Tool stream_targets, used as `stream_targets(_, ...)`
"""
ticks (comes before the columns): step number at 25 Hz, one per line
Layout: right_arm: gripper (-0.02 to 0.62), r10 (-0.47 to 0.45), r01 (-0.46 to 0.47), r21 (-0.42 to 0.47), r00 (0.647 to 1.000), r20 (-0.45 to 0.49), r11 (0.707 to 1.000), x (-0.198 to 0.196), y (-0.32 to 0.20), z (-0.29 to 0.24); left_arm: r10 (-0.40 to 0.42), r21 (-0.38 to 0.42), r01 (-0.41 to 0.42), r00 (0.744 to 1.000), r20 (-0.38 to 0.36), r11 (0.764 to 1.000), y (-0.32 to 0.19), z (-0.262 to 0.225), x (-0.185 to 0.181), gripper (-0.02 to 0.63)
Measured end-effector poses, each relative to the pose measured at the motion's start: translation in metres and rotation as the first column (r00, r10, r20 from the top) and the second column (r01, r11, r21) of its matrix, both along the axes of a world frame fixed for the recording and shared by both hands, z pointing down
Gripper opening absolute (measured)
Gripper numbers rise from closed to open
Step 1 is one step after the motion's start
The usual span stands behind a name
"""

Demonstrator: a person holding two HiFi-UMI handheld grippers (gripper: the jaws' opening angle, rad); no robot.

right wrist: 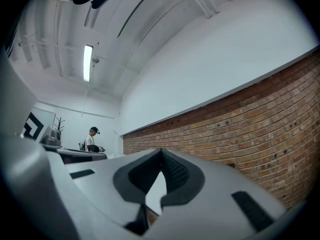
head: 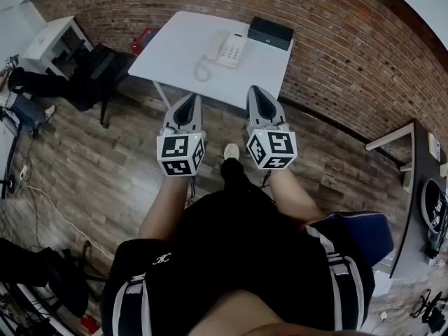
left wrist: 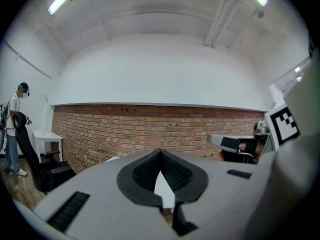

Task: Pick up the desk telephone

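A white desk telephone (head: pixel 230 50) with a coiled cord (head: pixel 202 68) lies on the white table (head: pixel 175 54) by the brick wall, seen in the head view. My left gripper (head: pixel 190 98) and right gripper (head: pixel 257 91) are held side by side in front of the table's near edge, short of the phone. Both point level at the wall. Each is shut with nothing between its jaws. In the left gripper view the left gripper (left wrist: pixel 160 151) faces the brick wall, and the right gripper (right wrist: pixel 160 151) does the same in its own view. The phone is hidden in both gripper views.
A black box (head: pixel 270 32) sits at the table's far right corner. A black office chair (head: pixel 98 72) and a small white desk (head: pixel 49 42) stand to the left. Another dark desk (head: pixel 418 187) is at the right. A person (left wrist: pixel 14 129) stands far left.
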State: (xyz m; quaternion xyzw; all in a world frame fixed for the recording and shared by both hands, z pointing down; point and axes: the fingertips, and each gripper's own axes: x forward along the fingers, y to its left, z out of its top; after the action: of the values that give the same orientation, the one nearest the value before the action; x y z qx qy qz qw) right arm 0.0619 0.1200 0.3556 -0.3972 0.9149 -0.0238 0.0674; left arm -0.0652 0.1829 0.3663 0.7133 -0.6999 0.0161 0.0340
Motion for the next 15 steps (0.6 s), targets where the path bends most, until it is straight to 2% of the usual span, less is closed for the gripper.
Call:
stream_targets(7, -0.002, 0.009, -0.009, -0.031, 1.0, 0.005, 0.999, -0.018, -0.041, 0.018, 0.001, -0.029, 0.0, 1.0, 0.018, 1.0, -0.038, 0.011, -0.022, 0.0)
stream_targets(15, -0.002, 0.022, -0.021, -0.062, 1.0, 0.01, 0.998, -0.041, -0.11, 0.035, 0.025, -0.057, -0.023, 0.999, 0.031, 0.998, -0.104, 0.024, -0.043, 0.0)
